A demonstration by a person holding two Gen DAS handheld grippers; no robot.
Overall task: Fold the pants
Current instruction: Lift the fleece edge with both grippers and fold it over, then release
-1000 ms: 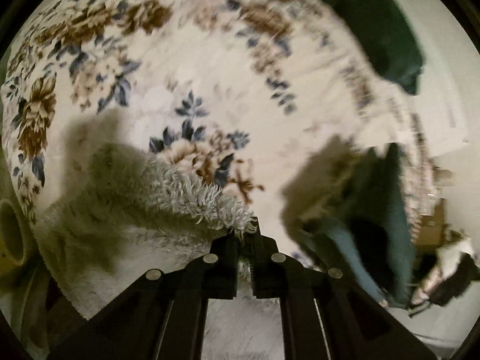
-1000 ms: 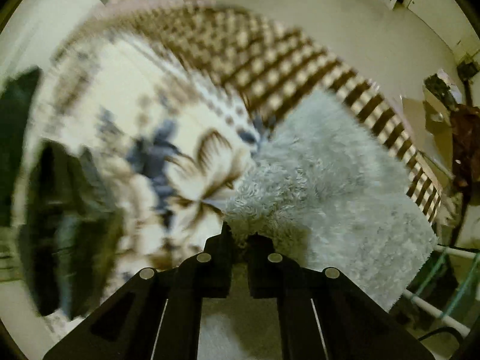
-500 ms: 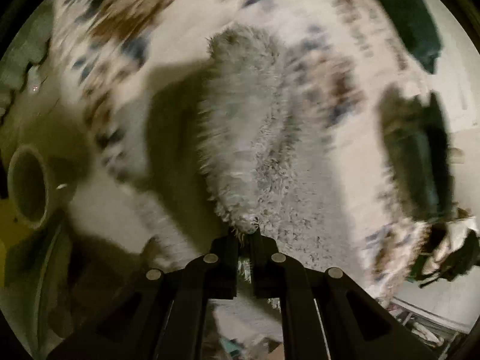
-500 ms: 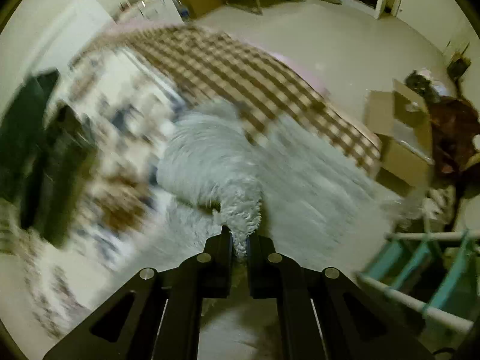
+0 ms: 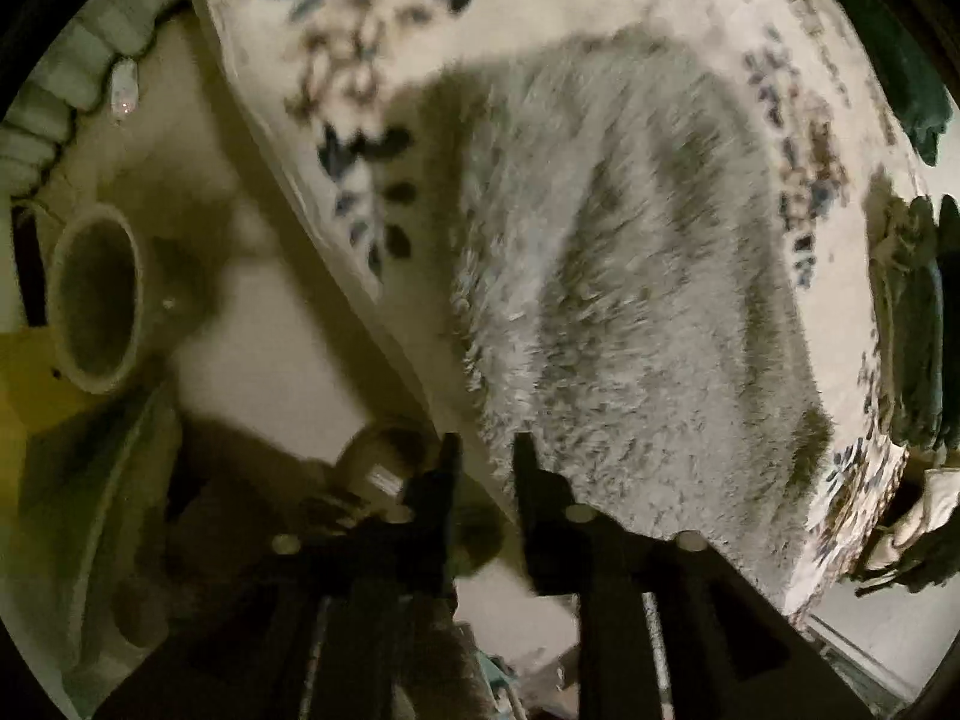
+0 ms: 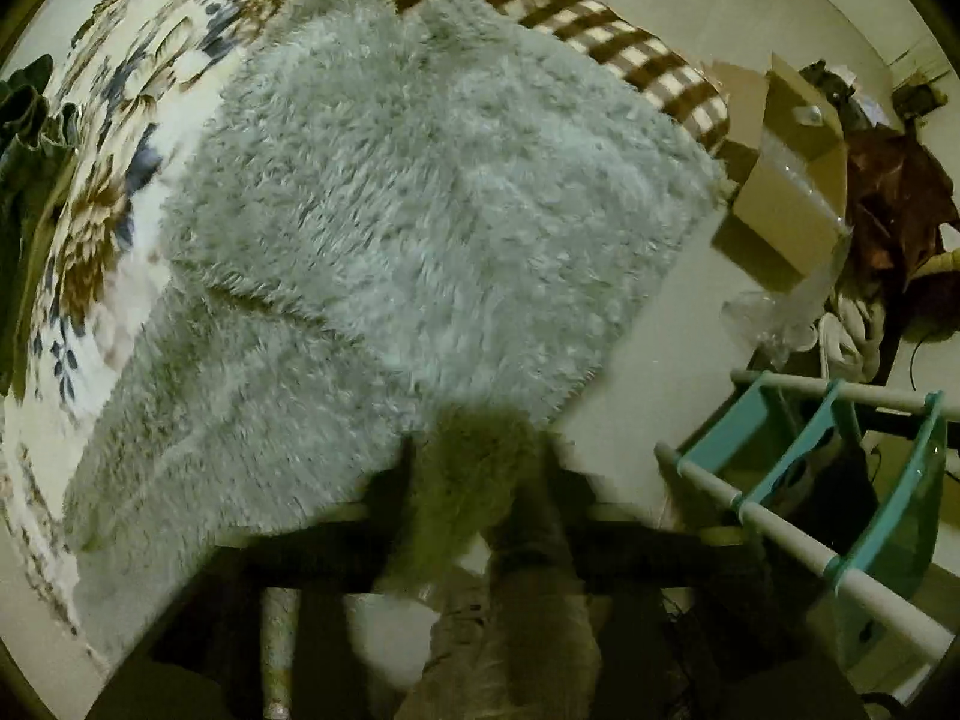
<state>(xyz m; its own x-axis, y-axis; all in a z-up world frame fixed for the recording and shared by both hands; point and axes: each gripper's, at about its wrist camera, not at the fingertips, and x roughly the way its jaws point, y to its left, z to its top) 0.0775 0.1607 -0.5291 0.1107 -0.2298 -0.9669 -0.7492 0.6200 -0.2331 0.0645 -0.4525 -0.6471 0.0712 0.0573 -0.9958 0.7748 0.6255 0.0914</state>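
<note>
The left gripper (image 5: 485,456) stood with its jaws apart and nothing between them, at the near edge of the fluffy grey pants (image 5: 630,276). The right gripper (image 6: 480,468) likewise had its jaws spread; a tuft of the same pile lay in the gap, but a grasp could not be confirmed. The pants lay doubled over on the floral bedspread (image 5: 360,60), near the bed's edge, with the checked blanket (image 6: 600,30) beyond. The bundle lay directly ahead of both tools, its long axis running away from them. The right gripper appeared the nearer, touching the fabric; judged best placed for the next fold.
</note>
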